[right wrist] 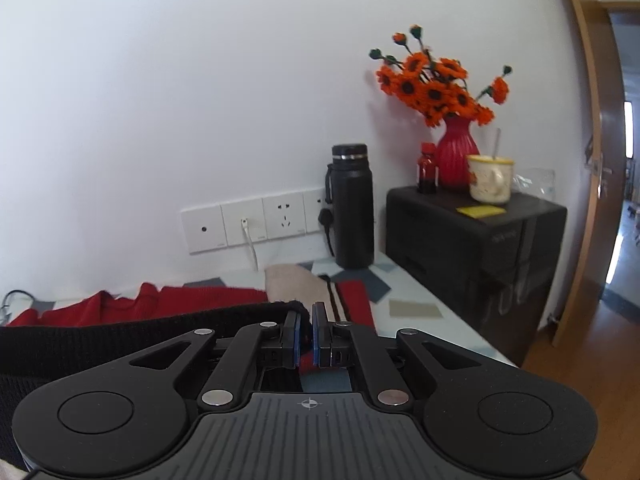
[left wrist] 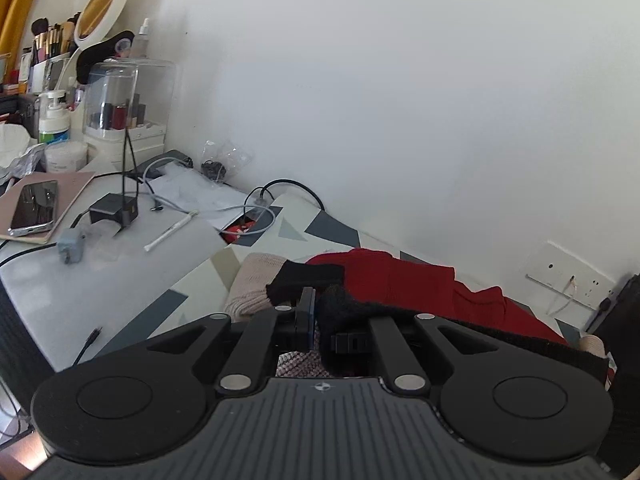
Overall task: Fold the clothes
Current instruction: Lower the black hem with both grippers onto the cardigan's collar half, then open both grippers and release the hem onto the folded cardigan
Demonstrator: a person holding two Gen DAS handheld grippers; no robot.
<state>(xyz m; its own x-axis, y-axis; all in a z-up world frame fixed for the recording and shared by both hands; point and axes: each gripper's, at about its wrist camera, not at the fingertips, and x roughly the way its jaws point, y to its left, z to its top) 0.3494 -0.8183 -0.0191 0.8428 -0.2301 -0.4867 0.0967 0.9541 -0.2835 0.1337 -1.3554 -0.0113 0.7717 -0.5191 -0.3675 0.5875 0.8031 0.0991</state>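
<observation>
Nearby, black bottle (right wrist: 353, 208) stands behind the sweater (right wrist: 208, 302).

In your left wrist view, the phone (left wrist: 34, 209) lies at the far left on the table (left wrist: 120, 280), the charger block (left wrist: 114, 213) just right of it, the pump bottle (left wrist: 53, 118) behind. The knitted garment (left wrist: 420, 284) lies at centre right. In your right wrist view, the flask (right wrist: 352, 206) stands centre, left of the cabinet (right wrist: 476, 240); the vase (right wrist: 456, 156) and mug (right wrist: 490, 180) stand on that cabinet.

2 grippers (left wrist: 316, 316) (right wrist: 306, 334), 1 sweater (left wrist: 420, 284), 1 flask (right wrist: 353, 204).
</observation>
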